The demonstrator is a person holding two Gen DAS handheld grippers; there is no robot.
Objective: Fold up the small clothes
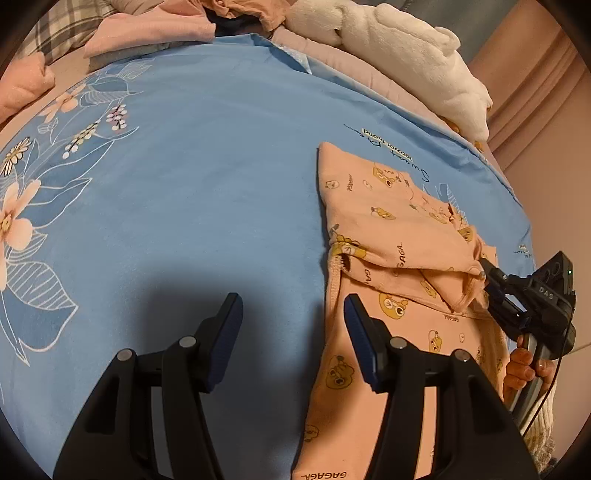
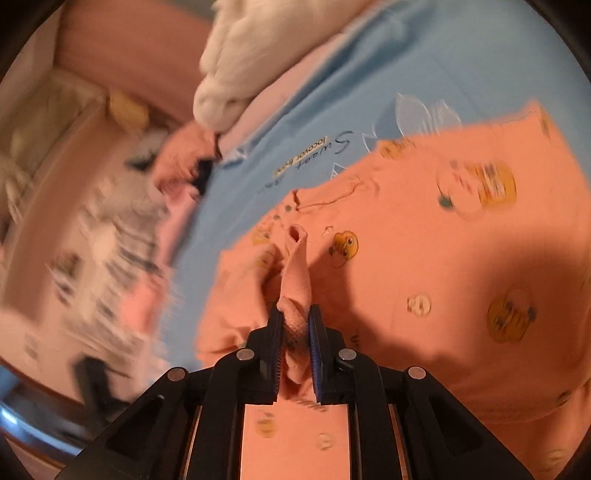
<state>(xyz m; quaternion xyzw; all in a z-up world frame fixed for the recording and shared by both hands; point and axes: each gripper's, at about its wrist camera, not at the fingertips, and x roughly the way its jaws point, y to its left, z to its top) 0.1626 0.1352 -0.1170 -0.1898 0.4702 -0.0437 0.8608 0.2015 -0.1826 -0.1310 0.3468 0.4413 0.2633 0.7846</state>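
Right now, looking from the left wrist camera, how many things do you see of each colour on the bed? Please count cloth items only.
Peach with bear print: 1, the small garment, pinched by the right gripper
Blue: 1, the floral sheet
White: 1, the fluffy blanket
Plain pink: 2, the folded piece and the bundle
Plaid: 1, the cloth
Total: 6

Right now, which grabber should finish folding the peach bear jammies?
The right gripper. It is already shut on a fold of the peach garment, probably ready to carry it over. The left gripper is open, holding nothing, at the garment's left edge above the blue sheet.
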